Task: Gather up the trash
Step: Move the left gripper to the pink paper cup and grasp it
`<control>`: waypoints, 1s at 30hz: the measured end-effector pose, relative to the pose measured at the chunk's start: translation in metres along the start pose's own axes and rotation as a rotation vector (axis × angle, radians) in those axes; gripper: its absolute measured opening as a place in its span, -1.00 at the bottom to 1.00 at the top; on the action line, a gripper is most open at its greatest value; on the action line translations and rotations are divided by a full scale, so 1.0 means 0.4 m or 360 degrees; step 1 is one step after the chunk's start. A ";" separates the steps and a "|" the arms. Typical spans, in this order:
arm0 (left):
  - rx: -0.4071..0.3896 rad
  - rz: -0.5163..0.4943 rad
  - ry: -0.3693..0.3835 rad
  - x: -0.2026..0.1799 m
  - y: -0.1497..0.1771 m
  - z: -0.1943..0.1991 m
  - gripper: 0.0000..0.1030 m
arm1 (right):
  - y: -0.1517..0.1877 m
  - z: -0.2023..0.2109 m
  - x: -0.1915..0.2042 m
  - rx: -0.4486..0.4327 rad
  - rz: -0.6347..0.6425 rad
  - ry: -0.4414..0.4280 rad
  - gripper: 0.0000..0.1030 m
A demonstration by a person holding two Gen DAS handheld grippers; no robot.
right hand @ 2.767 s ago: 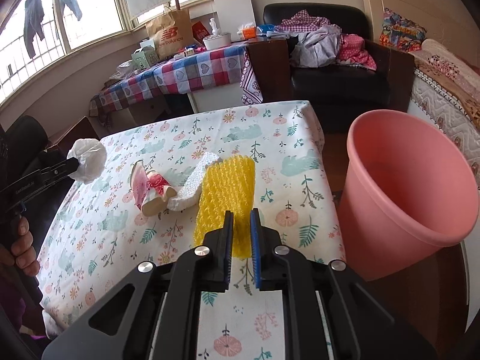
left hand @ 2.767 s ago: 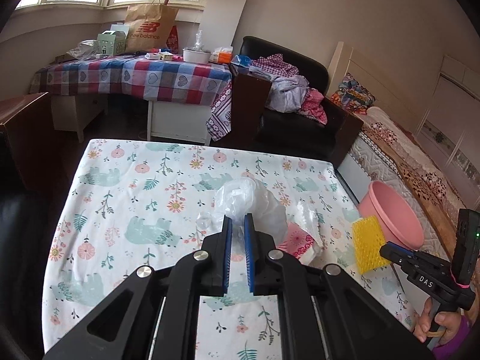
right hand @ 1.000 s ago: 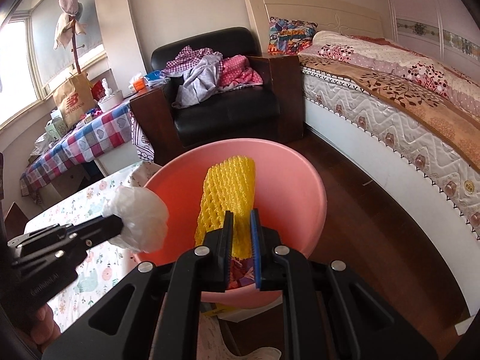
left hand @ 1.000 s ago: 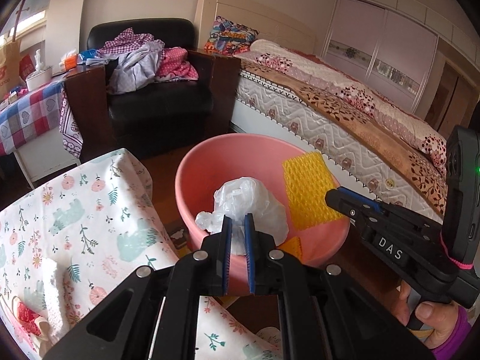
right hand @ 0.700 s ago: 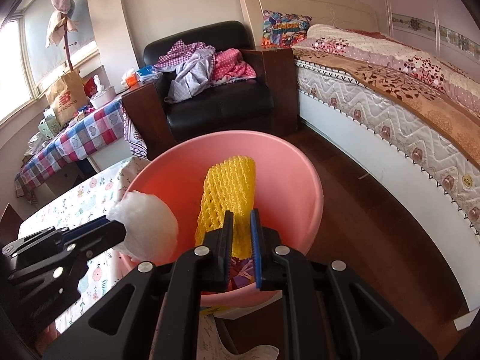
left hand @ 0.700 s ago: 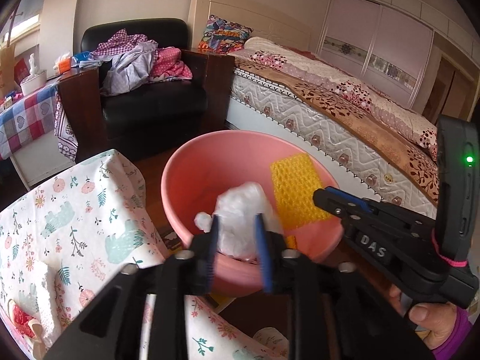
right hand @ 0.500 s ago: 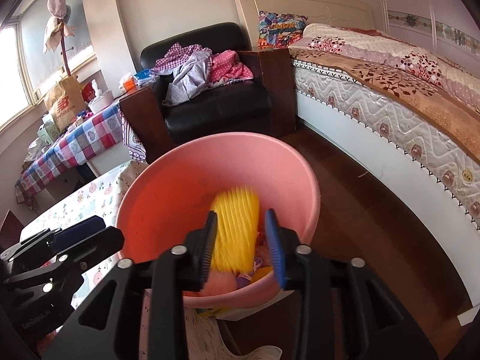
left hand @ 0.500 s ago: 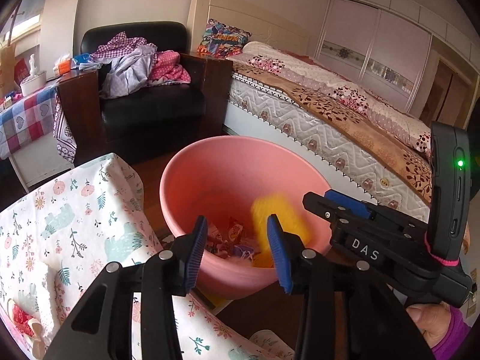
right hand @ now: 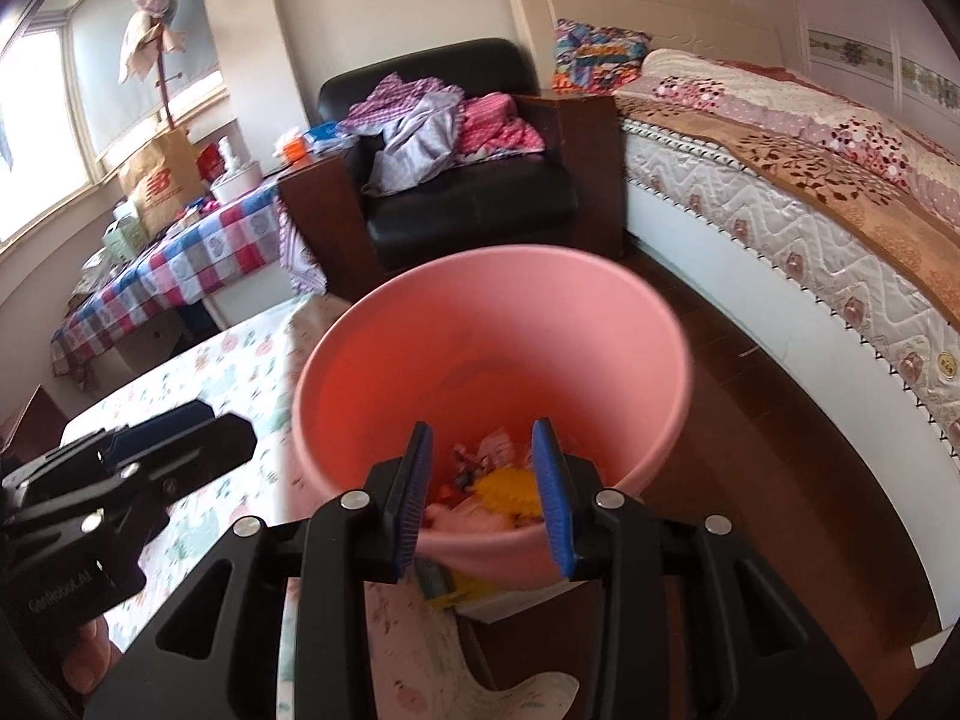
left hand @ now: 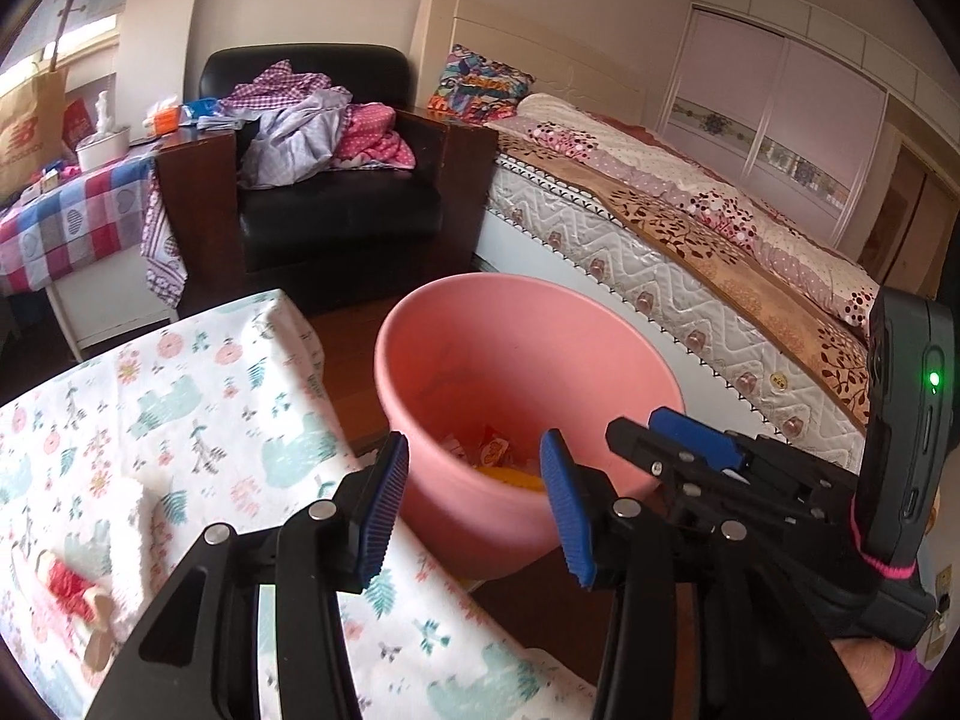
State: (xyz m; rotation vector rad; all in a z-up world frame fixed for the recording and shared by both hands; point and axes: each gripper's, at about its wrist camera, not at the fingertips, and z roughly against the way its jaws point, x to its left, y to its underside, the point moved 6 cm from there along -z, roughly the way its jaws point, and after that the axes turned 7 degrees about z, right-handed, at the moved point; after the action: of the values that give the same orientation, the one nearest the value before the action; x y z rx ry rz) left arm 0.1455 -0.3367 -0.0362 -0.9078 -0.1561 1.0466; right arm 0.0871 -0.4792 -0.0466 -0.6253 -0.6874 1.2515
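Both my claws released: left claw [left hand: 474, 483] jaws just opened, right claw [right hand: 483, 483] too, angled down over upright pink bin [right hand: 600, 336]; nothing between them.

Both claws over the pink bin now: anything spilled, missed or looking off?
Nothing spilled. The yellow foam net lies inside the pink bin. A red-and-white wrapper remains on the floral tablecloth.

A black armchair [left hand: 336, 192] heaped with clothes stood against the pale wall, a quilted bed [left hand: 690, 228] beside it on dark wood floor [right hand: 750, 450]; daylight came through a window [right hand: 36, 138] above a checked table [right hand: 180, 270]
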 end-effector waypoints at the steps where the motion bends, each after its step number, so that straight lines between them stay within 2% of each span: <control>1: 0.0000 0.0003 -0.0009 0.005 0.004 0.008 -0.12 | 0.003 0.005 0.011 0.0002 0.0008 -0.0010 -0.32; 4: 0.0003 0.0014 -0.0047 0.027 0.018 0.034 -0.06 | 0.013 0.018 0.046 0.0009 0.0035 -0.0044 -0.32; 15: -0.0008 0.0072 -0.0108 0.102 0.066 0.121 -0.05 | 0.045 0.046 0.178 0.0060 0.0139 -0.0170 -0.32; 22: -0.0030 0.0151 -0.0201 0.213 0.116 0.207 -0.05 | 0.065 0.022 0.266 0.0117 0.0215 -0.0250 -0.31; 30: -0.0082 0.0480 -0.0413 0.427 0.184 0.322 -0.05 | 0.082 -0.002 0.388 0.0131 0.0317 -0.0395 -0.31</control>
State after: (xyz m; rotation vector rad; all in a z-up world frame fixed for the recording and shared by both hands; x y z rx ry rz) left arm 0.1191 -0.1129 -0.0562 -0.8552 -0.2694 1.4466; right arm 0.0936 -0.3208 -0.0527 -0.4828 -0.7879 1.5522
